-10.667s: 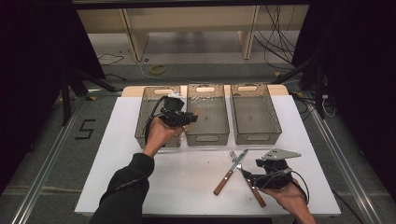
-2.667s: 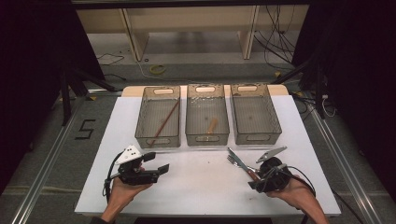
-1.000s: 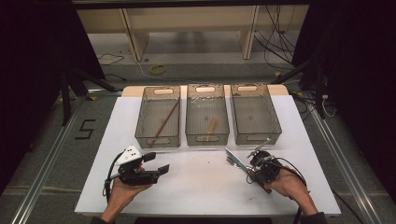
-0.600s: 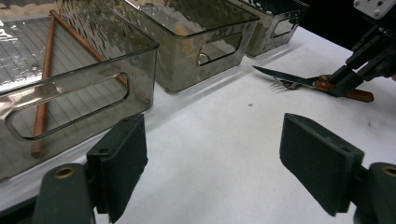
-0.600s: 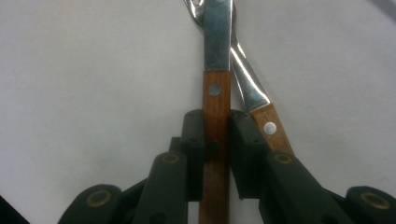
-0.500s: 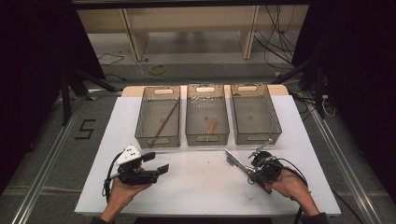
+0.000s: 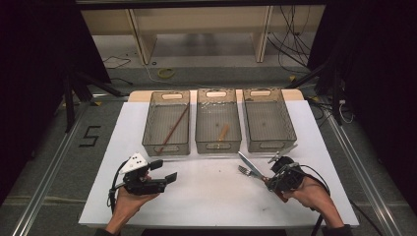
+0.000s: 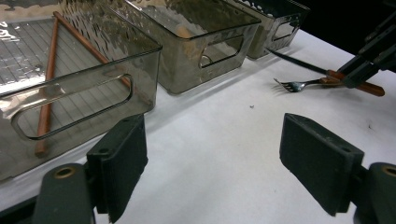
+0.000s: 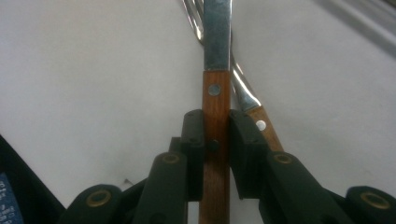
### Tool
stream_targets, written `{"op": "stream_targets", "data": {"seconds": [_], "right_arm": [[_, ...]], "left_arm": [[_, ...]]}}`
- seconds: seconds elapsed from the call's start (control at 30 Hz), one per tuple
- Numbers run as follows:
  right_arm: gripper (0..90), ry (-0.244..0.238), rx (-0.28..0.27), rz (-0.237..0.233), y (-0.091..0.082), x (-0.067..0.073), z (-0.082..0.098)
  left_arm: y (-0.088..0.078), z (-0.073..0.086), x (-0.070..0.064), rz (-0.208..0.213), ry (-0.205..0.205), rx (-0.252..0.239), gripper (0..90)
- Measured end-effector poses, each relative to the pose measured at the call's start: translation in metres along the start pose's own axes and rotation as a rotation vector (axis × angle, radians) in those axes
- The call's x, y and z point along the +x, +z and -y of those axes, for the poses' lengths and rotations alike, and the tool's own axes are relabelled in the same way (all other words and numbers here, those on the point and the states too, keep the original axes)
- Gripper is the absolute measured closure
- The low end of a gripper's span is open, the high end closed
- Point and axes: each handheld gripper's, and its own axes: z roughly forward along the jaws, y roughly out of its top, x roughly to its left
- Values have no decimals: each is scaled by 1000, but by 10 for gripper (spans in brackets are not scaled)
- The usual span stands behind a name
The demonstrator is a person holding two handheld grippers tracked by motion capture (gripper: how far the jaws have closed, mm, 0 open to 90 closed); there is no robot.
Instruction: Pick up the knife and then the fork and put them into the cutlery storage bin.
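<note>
White table [image 7: 206,196] fills the middle of the high view. At lower right, the right gripper [image 7: 275,173] holds the knife [image 7: 250,165], beside the fork [image 7: 244,171]. At lower left sits the left gripper [image 7: 164,172].

Left gripper view: its jaws stand wide apart, holding nothing.

Right gripper view: both pads squeeze the knife's wooden handle [image 9: 215,140] at bottom centre.
</note>
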Motion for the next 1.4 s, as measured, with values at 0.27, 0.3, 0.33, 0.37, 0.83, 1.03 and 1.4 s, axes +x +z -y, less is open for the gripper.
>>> {"op": "stream_targets", "data": {"seconds": [0.27, 0.3, 0.33, 0.37, 0.83, 1.03, 1.4], "right_arm": [[775, 21, -91, -23, -24, -10, -2], [775, 21, -105, -26, -25, -13, -3], [775, 34, -111, -36, -27, -16, -4], [775, 54, -126, -52, -29, -21, -5], [775, 119, -230, -17, -52, -53, -34], [775, 149, -248, -15, -52, -65, -49], [775, 192, -285, -6, -56, -81, -68]], "left_arm": [[-2, 1, 1, -3, -1, -15, 221], [-3, 1, 1, -3, -5, -19, 221], [-4, 1, 2, -4, -6, -20, 220], [-4, 1, 3, -5, -7, -20, 220], [-10, 4, 6, -19, -7, -32, 220], [-11, 5, 6, -18, -1, -36, 220], [-11, 5, 6, -17, 1, -40, 220]]}}
